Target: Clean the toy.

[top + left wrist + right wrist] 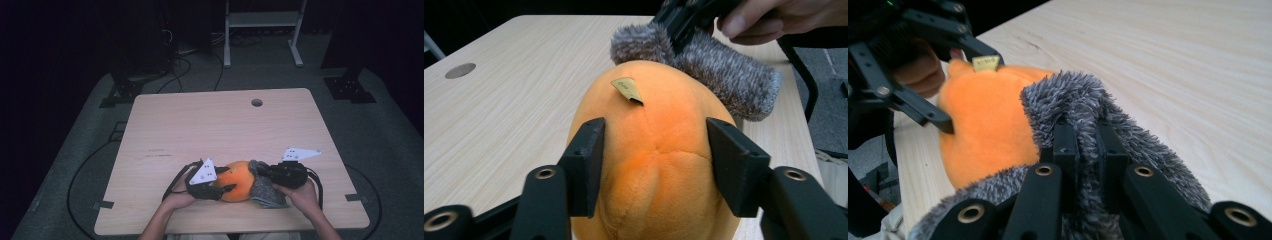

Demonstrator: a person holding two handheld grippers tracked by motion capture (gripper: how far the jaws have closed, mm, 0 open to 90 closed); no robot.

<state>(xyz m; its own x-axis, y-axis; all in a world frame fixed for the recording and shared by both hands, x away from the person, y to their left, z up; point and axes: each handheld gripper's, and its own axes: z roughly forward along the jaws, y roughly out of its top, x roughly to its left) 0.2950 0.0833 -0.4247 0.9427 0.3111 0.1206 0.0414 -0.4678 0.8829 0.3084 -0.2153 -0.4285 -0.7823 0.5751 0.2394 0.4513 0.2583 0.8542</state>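
Observation:
An orange plush toy [240, 180] with a grey furry part [267, 194] lies near the table's front edge. My left gripper [227, 179] has come in from the left, and its jaws press on both sides of the orange body [659, 100]. A small tan tag [626, 89] sticks up from the plush. My right gripper [257, 170] reaches in from the right and is shut on the grey fur [1068, 100], which bulges around its jaws. In the right gripper view the left gripper [970, 92] clamps the orange body [983, 130].
The light wooden table [210, 125] has a round hole [257, 102] near its far edge. A white metal frame [262, 20] stands on the floor behind it, and cables [80, 175] run along the floor at the left.

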